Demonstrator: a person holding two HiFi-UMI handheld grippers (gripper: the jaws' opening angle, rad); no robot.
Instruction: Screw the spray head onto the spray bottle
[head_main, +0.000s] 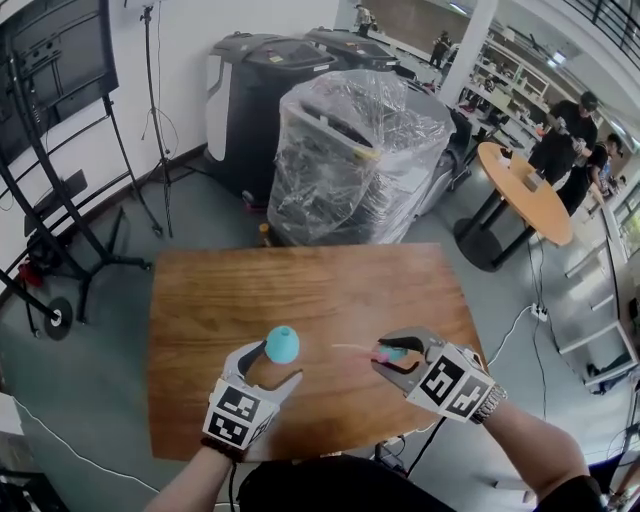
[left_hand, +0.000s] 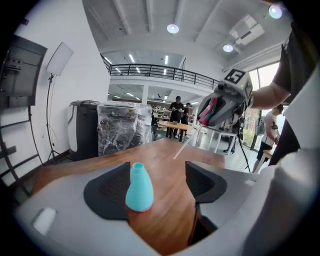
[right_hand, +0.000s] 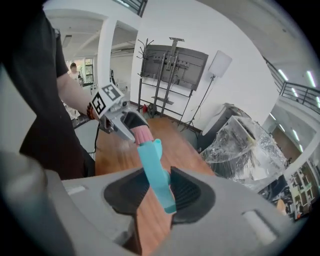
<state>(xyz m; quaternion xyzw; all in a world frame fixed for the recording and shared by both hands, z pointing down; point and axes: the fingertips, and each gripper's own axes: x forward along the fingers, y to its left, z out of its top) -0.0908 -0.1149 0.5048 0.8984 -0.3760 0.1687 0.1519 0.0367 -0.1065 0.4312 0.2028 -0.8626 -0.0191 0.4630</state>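
Spray head (right_hand: 158, 176): pinched in my right tongs (right_hand: 160, 189), right of spray bottle (left_hand: 138, 188). Left tongs (left_hand: 156, 184): spread around it. Screwing apparently not begun.

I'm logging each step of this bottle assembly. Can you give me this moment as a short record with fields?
table: wooden
left gripper: jaws apart, pads pressing nothing
spray bottle: teal, upright between the left jaws, neck bare
right gripper: shut on the spray head
spray head: teal and pink, thin tube slanting down toward the table
step: spray head apart from the spray bottle, not yet screwed on
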